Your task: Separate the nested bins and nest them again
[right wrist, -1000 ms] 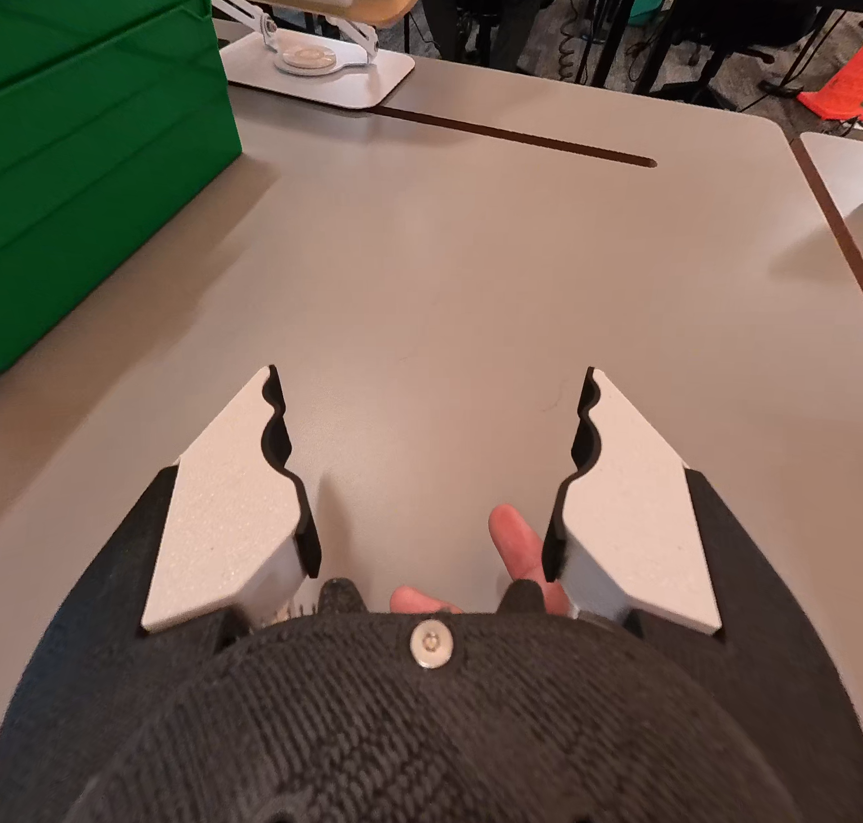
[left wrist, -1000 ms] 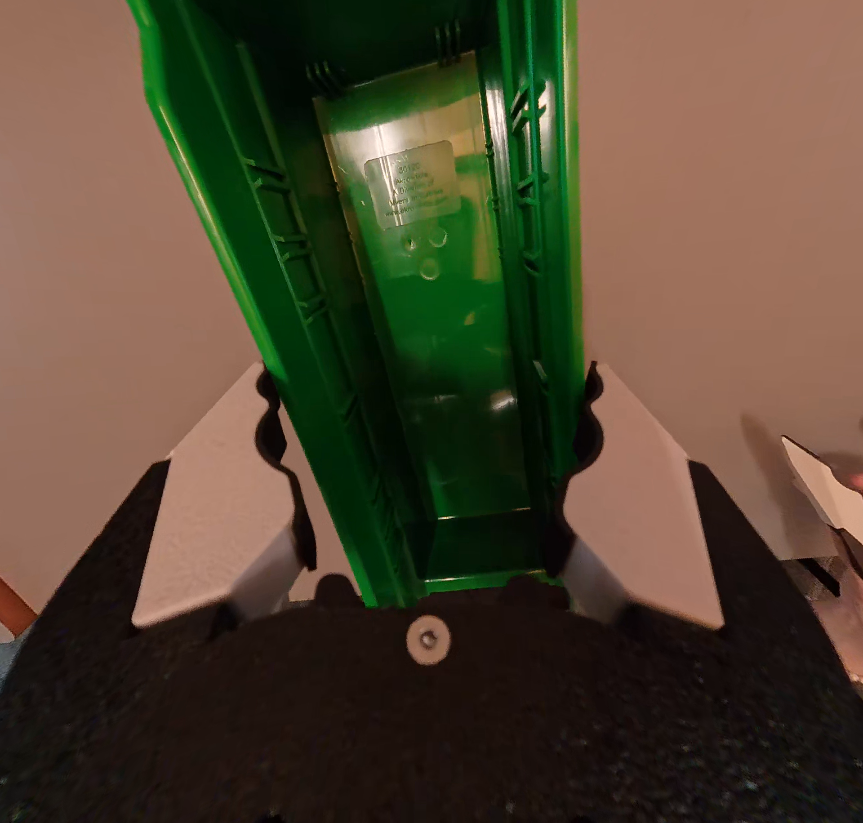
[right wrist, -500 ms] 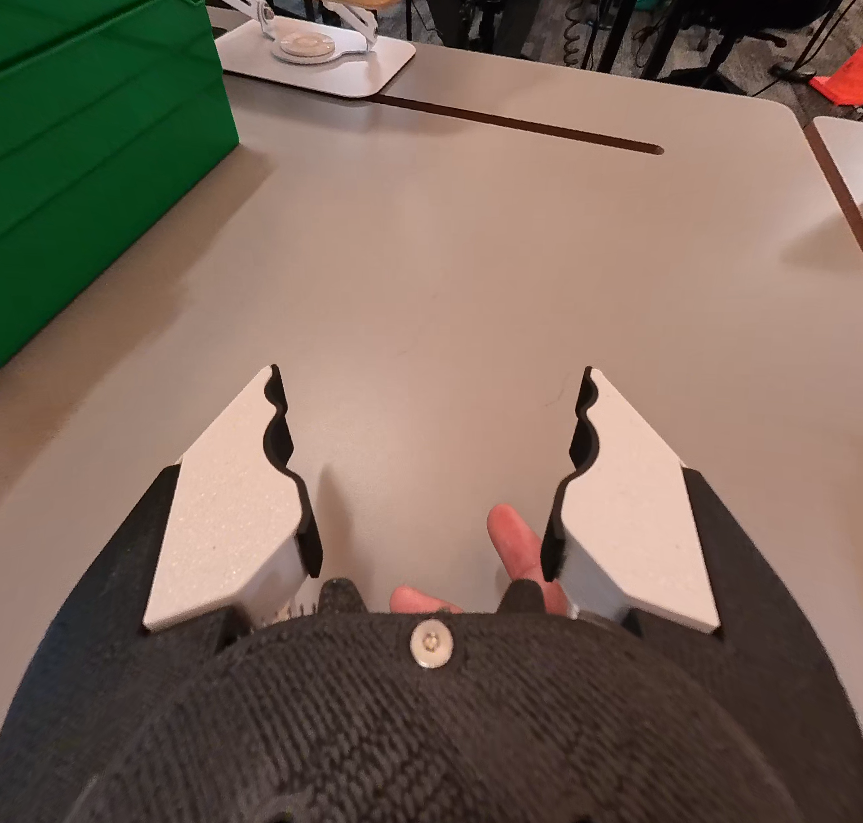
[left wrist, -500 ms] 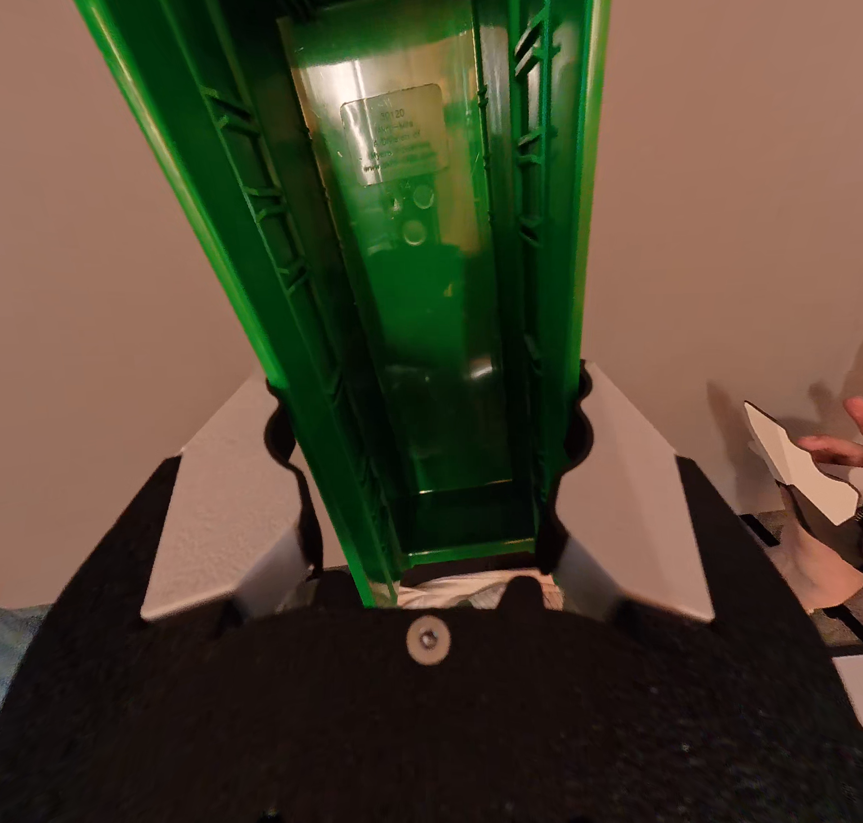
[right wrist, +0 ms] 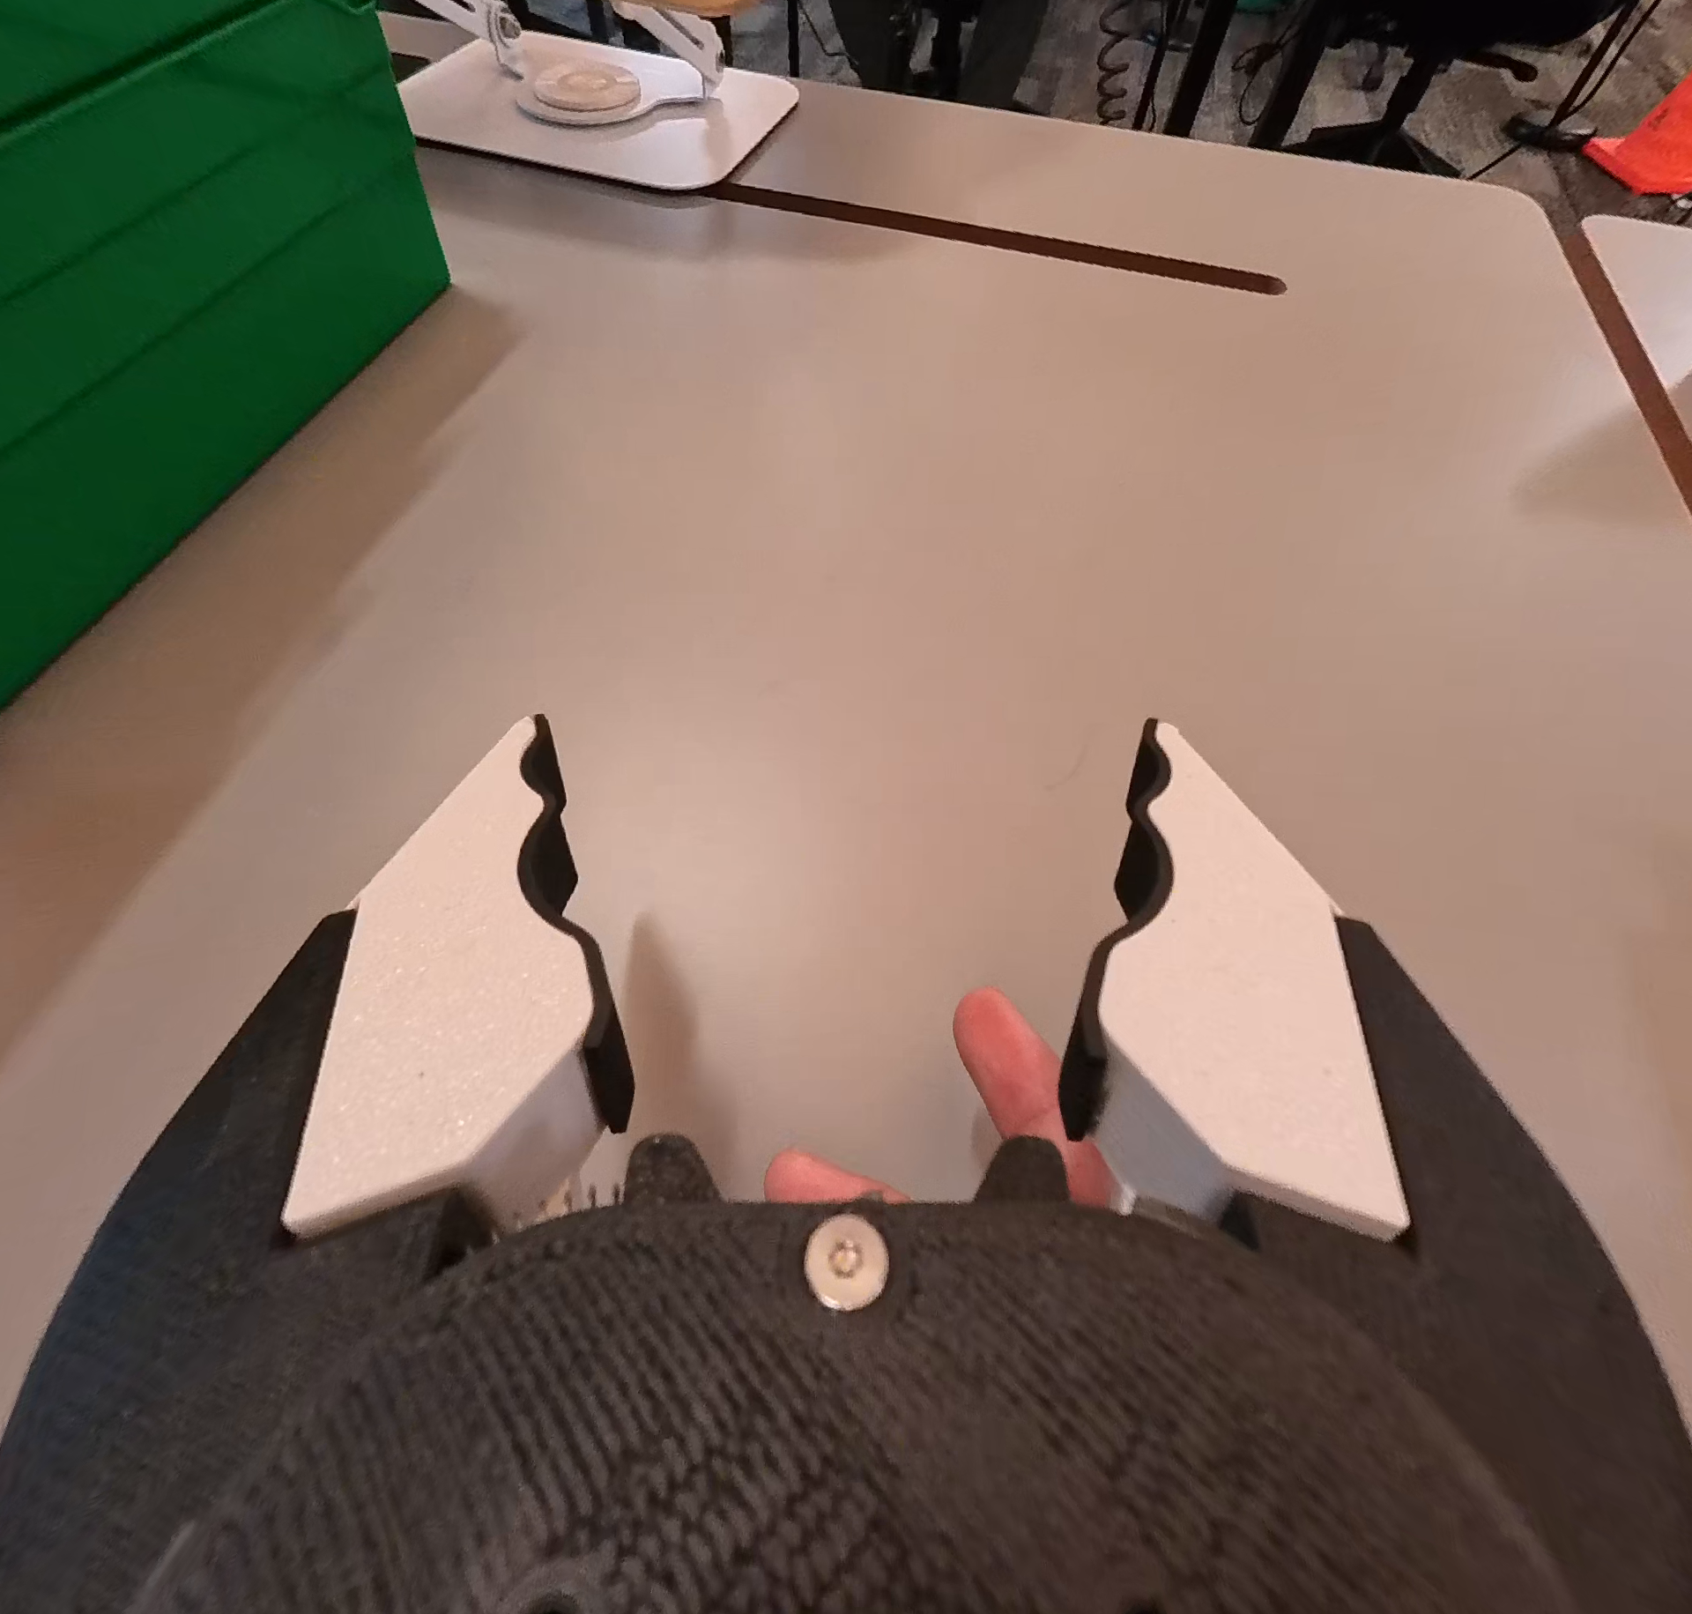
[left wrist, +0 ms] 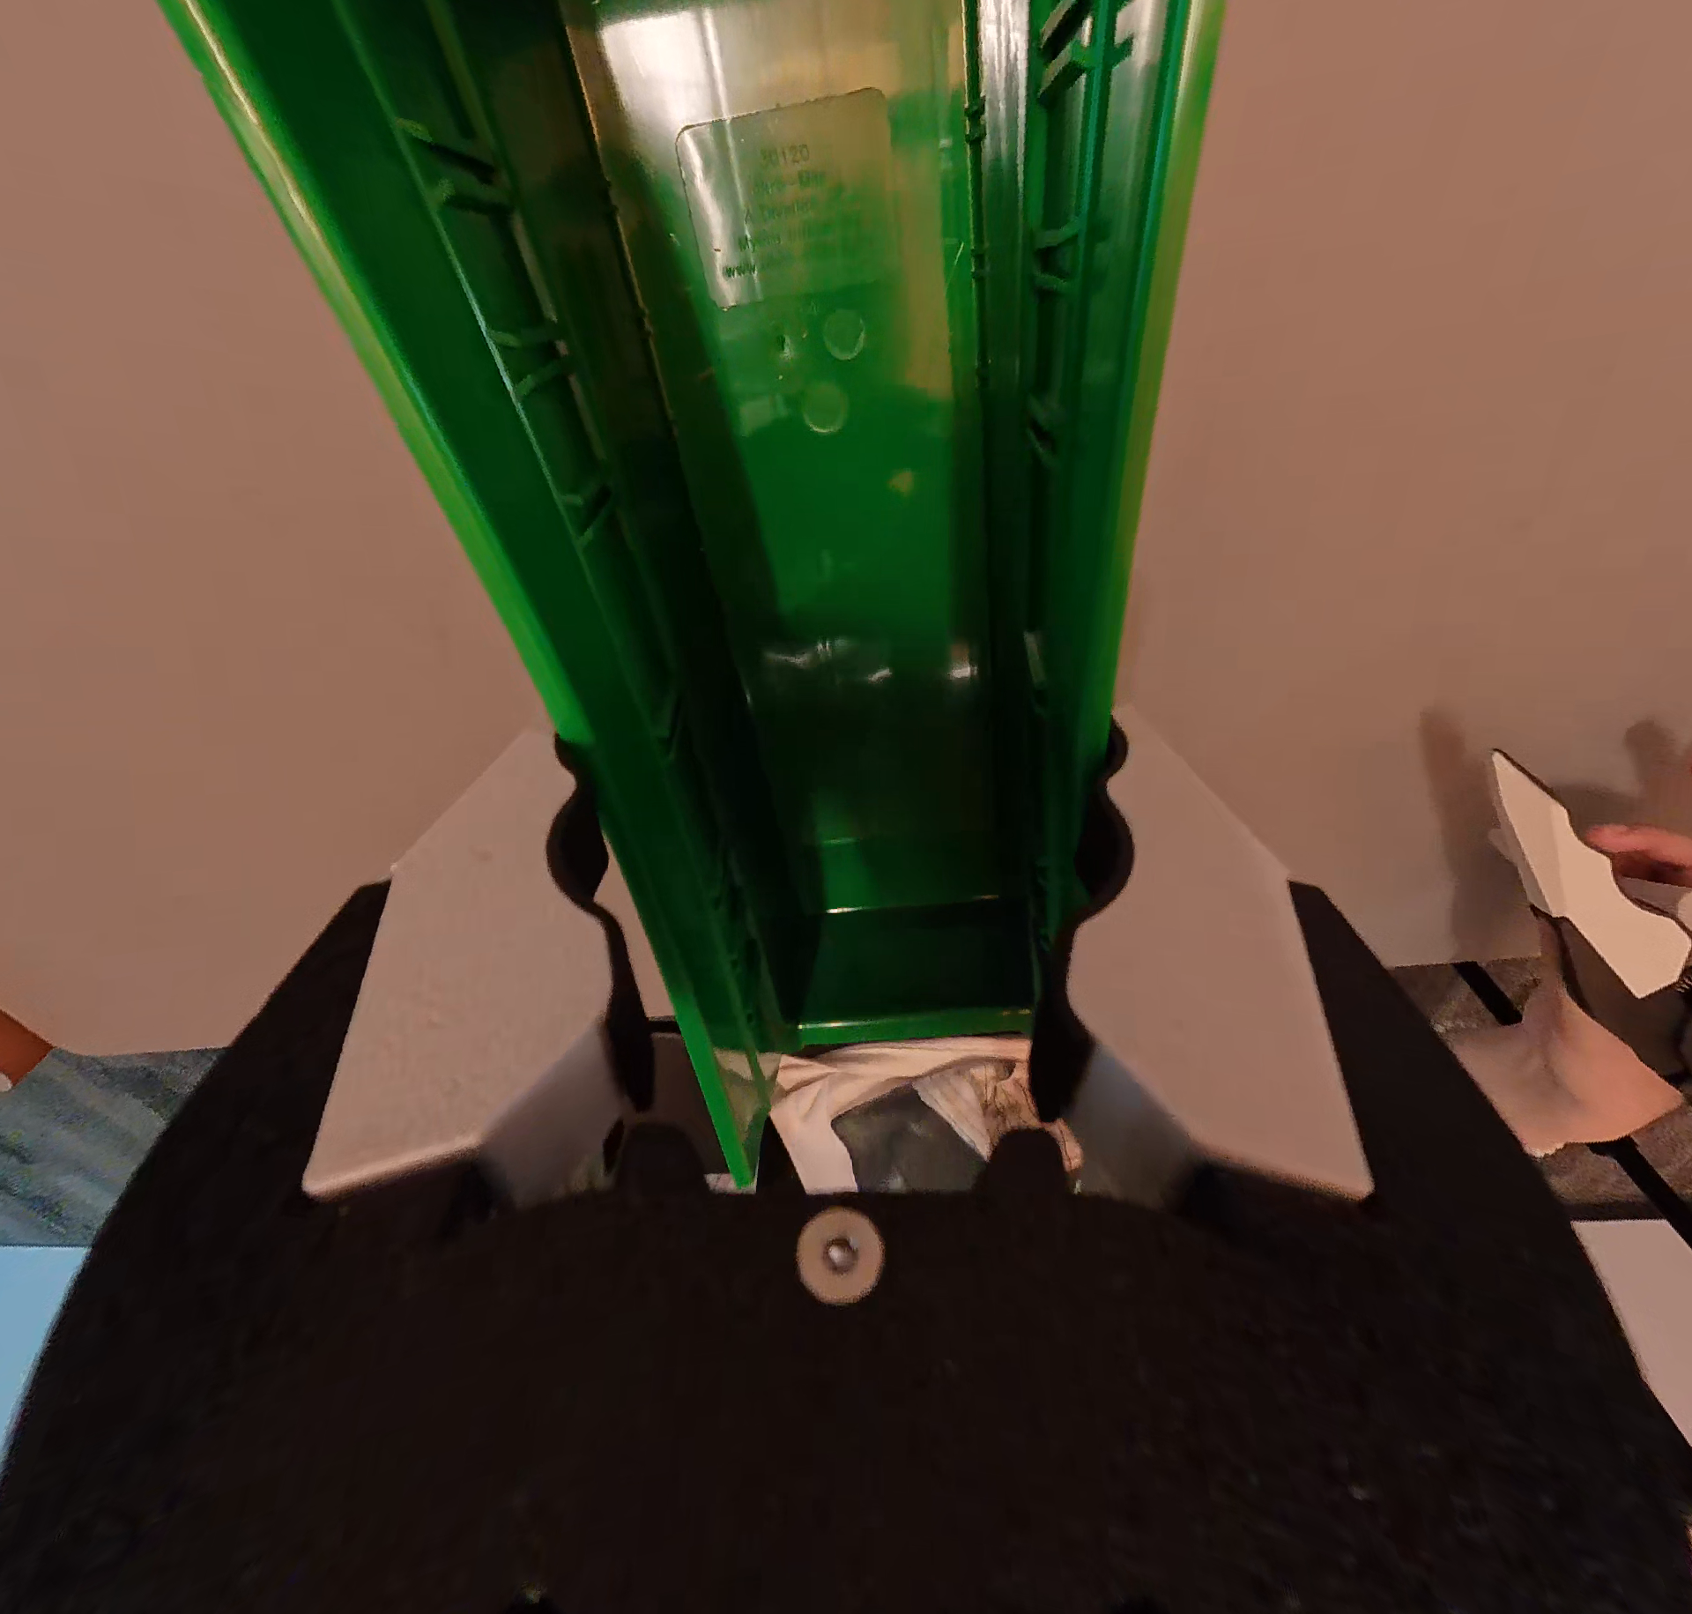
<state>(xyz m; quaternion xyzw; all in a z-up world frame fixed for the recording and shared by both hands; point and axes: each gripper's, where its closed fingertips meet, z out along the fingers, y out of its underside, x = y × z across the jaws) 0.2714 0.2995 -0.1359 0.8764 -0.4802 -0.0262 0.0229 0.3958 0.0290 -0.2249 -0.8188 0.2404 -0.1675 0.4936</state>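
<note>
The left gripper (left wrist: 838, 824) is clamped across a long green bin (left wrist: 824, 489) running up the frame centre. The right gripper (right wrist: 842, 837) gapes wide over the table (right wrist: 916, 489), holding nothing; stacked green bins (right wrist: 183, 270) fill the upper left.

- The bin (left wrist: 851, 563) in the left claw (left wrist: 838, 837) is glossy bright green, darker green deep inside, with a pale silvery label (left wrist: 787, 196) on its floor.
- Both claws have white fingers (right wrist: 458, 1002) with black wavy inner pads, on a black textured body.
- The right claw (right wrist: 842, 837) is over a plain beige-grey counter (right wrist: 916, 517) with a dark brown slot.
- The bins (right wrist: 183, 288) at far left are solid green.
- A white stand base (right wrist: 604, 114) sits at the far edge.
- An orange object (right wrist: 1648, 141) lies on the floor, far right.
</note>
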